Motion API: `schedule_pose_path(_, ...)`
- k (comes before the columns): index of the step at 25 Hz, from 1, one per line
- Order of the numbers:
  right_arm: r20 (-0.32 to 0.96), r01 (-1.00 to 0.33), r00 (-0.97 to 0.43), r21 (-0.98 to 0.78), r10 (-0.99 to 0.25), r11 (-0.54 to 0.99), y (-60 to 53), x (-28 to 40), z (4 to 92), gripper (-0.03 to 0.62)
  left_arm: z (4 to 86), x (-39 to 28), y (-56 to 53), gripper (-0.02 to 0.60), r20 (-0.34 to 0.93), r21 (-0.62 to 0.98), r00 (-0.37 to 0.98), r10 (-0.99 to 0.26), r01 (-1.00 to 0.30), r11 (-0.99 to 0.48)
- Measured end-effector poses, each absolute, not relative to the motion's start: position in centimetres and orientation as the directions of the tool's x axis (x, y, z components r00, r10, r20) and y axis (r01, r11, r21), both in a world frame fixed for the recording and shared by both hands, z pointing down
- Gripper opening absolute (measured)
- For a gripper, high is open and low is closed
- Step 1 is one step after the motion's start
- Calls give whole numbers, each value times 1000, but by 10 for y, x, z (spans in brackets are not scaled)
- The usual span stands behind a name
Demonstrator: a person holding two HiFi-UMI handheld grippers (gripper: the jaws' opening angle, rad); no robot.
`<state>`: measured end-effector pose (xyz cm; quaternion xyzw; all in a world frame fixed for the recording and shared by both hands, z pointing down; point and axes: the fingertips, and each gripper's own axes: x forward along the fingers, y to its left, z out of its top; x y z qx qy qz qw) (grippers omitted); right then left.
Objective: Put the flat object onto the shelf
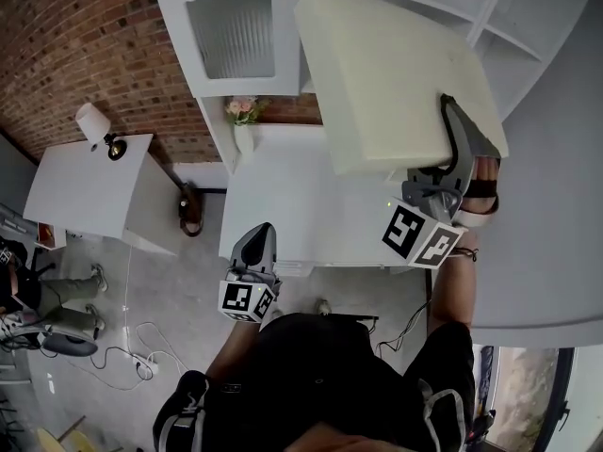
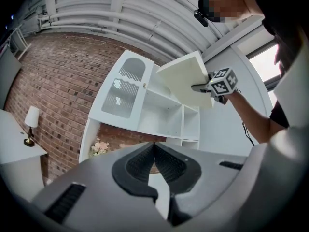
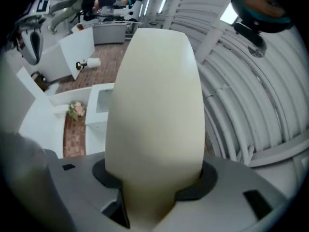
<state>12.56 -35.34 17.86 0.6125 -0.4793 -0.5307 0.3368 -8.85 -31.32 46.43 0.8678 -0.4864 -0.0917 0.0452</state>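
Two grippers show. Low by the body, the left gripper [image 1: 254,245] has its jaws closed together on nothing. Higher, the right gripper [image 1: 450,125] clamps one edge of the cream flat object [image 1: 391,69], held in the air before the white shelf [image 1: 524,19]. Gripped at one edge only, it may swing or slip, and its far corner may knock a shelf divider. No writing is readable, only square markers on the cubes [image 1: 419,234].

The flat object [image 1: 396,73] is cream, the shelf [image 1: 546,17] white, the brick wall [image 1: 80,40] red-brown.
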Motion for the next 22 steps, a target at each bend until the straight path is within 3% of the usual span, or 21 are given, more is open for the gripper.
schedule_pose_path(7, -317, -94, 58, 942, -947, -321, -424, 135, 120, 277, 463, -88, -312, 12, -128, 177, 511, -850, -832, -526)
schedule_pose_path(14, -225, 86, 154, 973, -962, -214, -507, 149, 120, 279, 464, -93, -317, 12, -129, 183, 498, -858, -838, -514)
schedule_pose_path(22, -140, 77, 174, 989, -975, -128, -590, 154, 117, 303, 469, -98, -327, 12, -117, 192, 474, -873, -852, -488)
